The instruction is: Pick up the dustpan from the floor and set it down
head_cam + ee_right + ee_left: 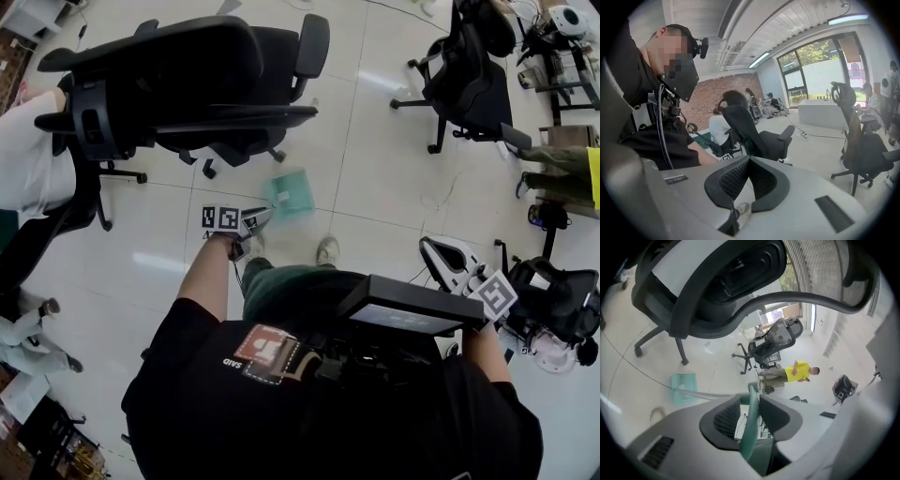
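Note:
The teal dustpan [289, 192] rests on the pale tiled floor just ahead of my feet, its pan [684, 387] flat on the tiles and a silver pole running back from it. Its green handle [751, 427] stands upright between the pads of my left gripper [752, 397], which is shut on it. In the head view the left gripper [255, 220] sits right behind the pan. My right gripper [433, 248] hangs at the right, away from the dustpan. In the right gripper view the right gripper [749, 161] is shut with nothing in it.
A large black office chair [187, 84] stands just beyond the dustpan, another chair [469, 75] at the far right. A seated person in white [28, 159] is at the left, a person in a yellow shirt [799, 371] further off. My shoe [327, 250] is near the pan.

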Tool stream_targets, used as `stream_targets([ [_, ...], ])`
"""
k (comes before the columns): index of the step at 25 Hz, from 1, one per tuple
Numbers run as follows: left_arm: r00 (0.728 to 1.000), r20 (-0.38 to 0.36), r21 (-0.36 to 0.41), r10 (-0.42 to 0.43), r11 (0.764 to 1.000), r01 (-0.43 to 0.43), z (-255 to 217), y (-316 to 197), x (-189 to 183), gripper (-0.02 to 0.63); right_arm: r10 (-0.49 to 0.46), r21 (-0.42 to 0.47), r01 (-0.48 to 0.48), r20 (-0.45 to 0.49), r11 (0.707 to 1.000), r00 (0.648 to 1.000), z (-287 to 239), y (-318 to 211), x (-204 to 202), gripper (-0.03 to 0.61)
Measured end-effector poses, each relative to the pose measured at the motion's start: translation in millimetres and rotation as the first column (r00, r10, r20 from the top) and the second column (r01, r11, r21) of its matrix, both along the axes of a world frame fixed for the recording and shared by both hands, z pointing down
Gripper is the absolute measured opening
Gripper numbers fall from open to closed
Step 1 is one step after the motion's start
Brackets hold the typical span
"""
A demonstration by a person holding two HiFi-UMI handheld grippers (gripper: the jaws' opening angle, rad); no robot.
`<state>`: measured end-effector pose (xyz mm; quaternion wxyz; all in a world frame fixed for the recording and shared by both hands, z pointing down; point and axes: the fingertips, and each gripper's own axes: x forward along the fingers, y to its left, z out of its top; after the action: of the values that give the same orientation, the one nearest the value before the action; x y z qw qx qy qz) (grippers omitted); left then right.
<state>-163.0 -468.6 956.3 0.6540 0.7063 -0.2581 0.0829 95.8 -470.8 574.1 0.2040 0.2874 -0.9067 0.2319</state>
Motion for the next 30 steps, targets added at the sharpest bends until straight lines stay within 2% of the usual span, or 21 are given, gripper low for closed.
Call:
stream_targets([
  [4, 0.997, -0.055, 0.080, 0.059, 0.995, -0.054, -25, 6, 18, 0.112, -0.002, 0.008, 0.002, 0.008, 1.000, 1.000, -3, 1, -5, 0.011],
  [6, 0.992, -0.114, 0.128, 0.051, 0.991, -0.037, -53, 2, 25, 0.077, -0.005, 0.018, 0.005, 0.016, 1.000, 1.000, -8, 1, -10, 0.011],
  [9, 0.978, -0.209, 0.164, 0.021, 0.986, 0.014, -108, -3, 39, 0.080, -0.008, 0.042, 0.007, 0.038, 0.999, 0.999, -21, 2, -12, 0.011],
  [11, 0.971, -0.239, 0.182, 0.031, 0.983, 0.014, -148, 4, 52, 0.081, -0.012, 0.065, 0.008, 0.056, 0.998, 0.998, -31, 6, -9, 0.011],
  [16, 0.961, -0.275, 0.245, 0.037, 0.969, 0.033, -251, 15, 72, 0.084, -0.016, 0.141, -0.001, 0.118, 0.990, 0.993, -67, 18, 4, 0.011],
  [21, 0.967, -0.253, 0.301, 0.037, 0.953, 0.043, -333, 33, 92, 0.083, -0.018, 0.209, -0.018, 0.169, 0.978, 0.985, -107, 39, 29, 0.011],
  [25, 0.967, -0.251, 0.374, 0.053, 0.926, 0.047, -379, 35, 107, 0.082, -0.014, 0.290, -0.054, 0.229, 0.955, 0.973, -134, 40, 50, 0.011],
  [30, 0.962, -0.270, 0.420, 0.041, 0.904, 0.079, -418, 35, 119, 0.080, -0.014, 0.329, -0.072, 0.254, 0.942, 0.967, -157, 49, 67, 0.011],
])
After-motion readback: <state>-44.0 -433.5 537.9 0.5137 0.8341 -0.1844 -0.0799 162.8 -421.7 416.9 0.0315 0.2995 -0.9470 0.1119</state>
